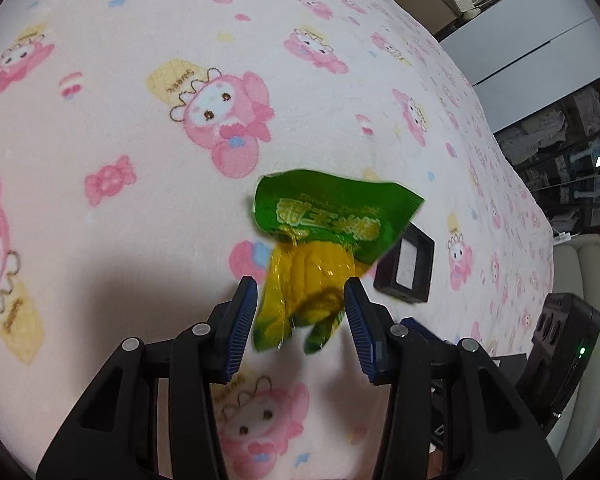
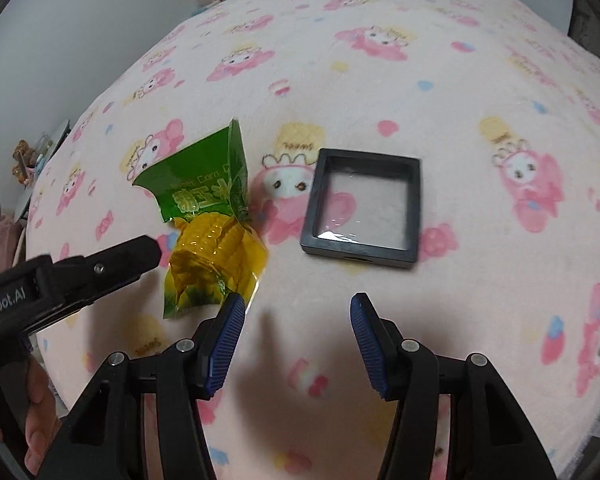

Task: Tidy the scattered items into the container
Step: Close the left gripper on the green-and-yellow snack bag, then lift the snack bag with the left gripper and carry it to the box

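A sweet-corn snack packet (image 1: 320,240), green on top and yellow below, lies on the pink cartoon blanket (image 1: 120,220). My left gripper (image 1: 300,300) is open, its blue-padded fingers either side of the packet's yellow end without pinching it. In the right wrist view the packet (image 2: 216,236) lies left of centre, with a black left-gripper finger (image 2: 132,256) coming in from the left. A shallow black square box (image 2: 364,208) with a clear face sits just right of the packet, also seen in the left wrist view as the box (image 1: 406,264). My right gripper (image 2: 298,308) is open over bare blanket, short of the box.
The blanket covers a bed whose edge drops off at the right, toward a white cabinet (image 1: 540,32). A black device with a green light (image 1: 568,344) sits at the right edge. A hand (image 2: 40,412) holds the left gripper's handle. Small clutter on a shelf (image 2: 28,160) lies beyond the bed.
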Demonstrator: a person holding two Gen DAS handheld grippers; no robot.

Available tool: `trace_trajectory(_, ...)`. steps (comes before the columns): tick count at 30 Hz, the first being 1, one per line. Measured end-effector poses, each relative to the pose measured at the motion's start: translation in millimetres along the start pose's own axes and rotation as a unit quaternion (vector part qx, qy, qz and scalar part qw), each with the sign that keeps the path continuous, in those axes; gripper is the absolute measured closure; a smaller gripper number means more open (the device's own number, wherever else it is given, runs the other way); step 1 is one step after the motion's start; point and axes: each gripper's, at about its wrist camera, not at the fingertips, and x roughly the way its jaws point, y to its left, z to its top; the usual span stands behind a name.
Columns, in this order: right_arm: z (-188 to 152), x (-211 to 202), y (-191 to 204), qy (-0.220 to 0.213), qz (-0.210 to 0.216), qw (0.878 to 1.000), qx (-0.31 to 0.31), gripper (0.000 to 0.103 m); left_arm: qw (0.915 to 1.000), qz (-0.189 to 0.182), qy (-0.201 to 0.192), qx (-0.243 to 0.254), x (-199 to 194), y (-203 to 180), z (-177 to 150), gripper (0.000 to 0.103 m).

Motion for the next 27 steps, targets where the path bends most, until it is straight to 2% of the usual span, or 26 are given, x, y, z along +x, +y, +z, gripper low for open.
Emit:
trace_trajectory(4, 3.8, 14.4, 4.2, 0.008, 0.028, 1.0, -0.008, 0.05, 0.9997, -0.017, 0.015, -0.012, 17.8, 6.3, 9.1, 0.054)
trace_trajectory(7, 6.5, 26.1, 11.8, 0.015, 0.029, 0.999, -0.023, 0.045, 0.9991, -0.028, 0.023, -0.023, 30.9, 9.1, 12.9, 0.041)
trace_trajectory(11, 4.8, 20.3, 14.9, 0.009, 0.039, 0.999, -0.029, 0.038, 0.9975, -0.05, 0.03, -0.04, 44.3, 12.0, 13.9, 0.039)
trace_trajectory(14, 3.6, 15.9, 17.2, 0.005, 0.047, 0.998, -0.033, 0.044, 0.9956, -0.081, 0.037, -0.032, 43.7, 5.3, 12.2, 0.056)
trace_trajectory(15, 3.2, 14.5, 18.0, 0.004, 0.049, 0.998, -0.034, 0.053, 0.9959, -0.079, 0.036, -0.026, 42.0, 1.1, 10.8, 0.056)
trace_trajectory(19, 1.5, 8.7, 21.1, -0.002, 0.059, 0.997, -0.039, 0.061, 0.9968, -0.074, 0.031, 0.003, 32.4, -18.2, 2.5, 0.057)
trace_trajectory(21, 0.6, 5.4, 22.6, -0.005, 0.064, 0.997, -0.042, 0.061, 0.9964, -0.077, 0.03, 0.017, 25.8, -28.0, -3.3, 0.057)
trace_trajectory(27, -13.3, -38.2, 17.9, -0.022, 0.035, 0.998, -0.045, 0.061, 0.993, -0.105, 0.039, 0.038, 7.1, -56.3, -24.6, 0.057)
